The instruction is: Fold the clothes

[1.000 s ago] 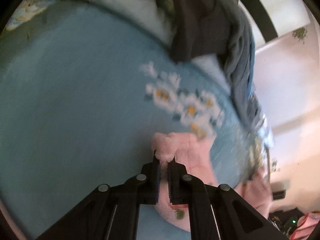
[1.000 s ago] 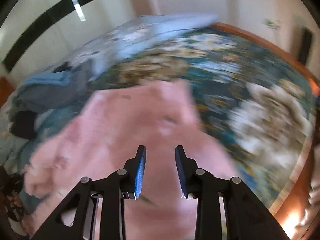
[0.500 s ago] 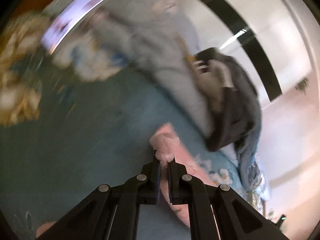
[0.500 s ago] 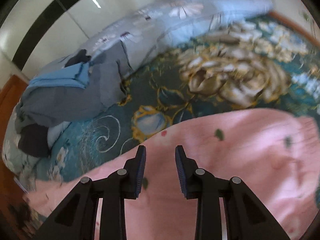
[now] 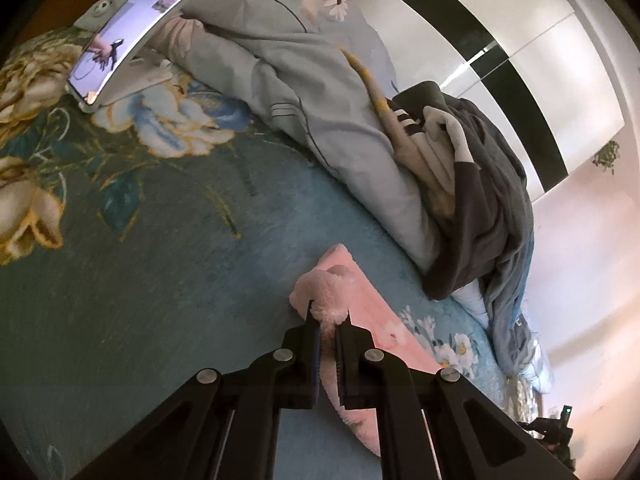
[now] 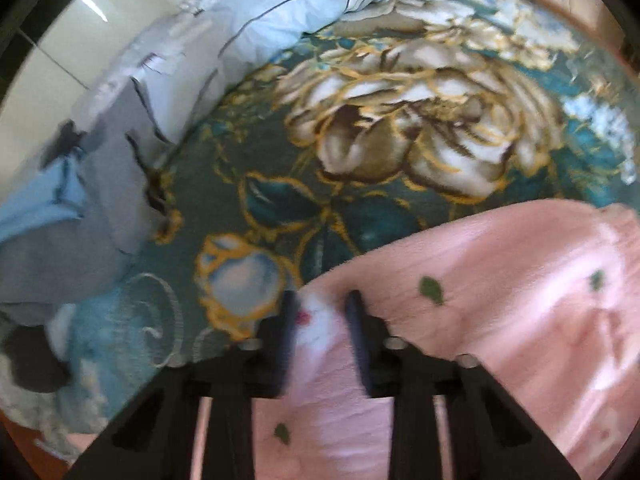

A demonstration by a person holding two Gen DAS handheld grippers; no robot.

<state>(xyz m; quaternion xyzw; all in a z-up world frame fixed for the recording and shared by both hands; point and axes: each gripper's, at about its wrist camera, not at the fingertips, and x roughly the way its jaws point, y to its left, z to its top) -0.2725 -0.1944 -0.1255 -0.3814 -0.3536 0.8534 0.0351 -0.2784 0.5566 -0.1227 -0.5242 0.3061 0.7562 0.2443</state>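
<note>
Left wrist: phone (image 5: 132,36) beside duvet (image 5: 304,80).

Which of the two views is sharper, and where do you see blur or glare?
Left wrist view: sharp; the phone screen glows bright and the wall at right is washed out. Right wrist view: motion-blurred; the right hand-held gripper and the pink garment are smeared. Both views bend at the fisheye edges.

Motion blur is smearing the right hand-held gripper (image 6: 319,300); the fuzzy pink leaf-printed garment (image 6: 500,300) is running off the picture's lower edge.
</note>
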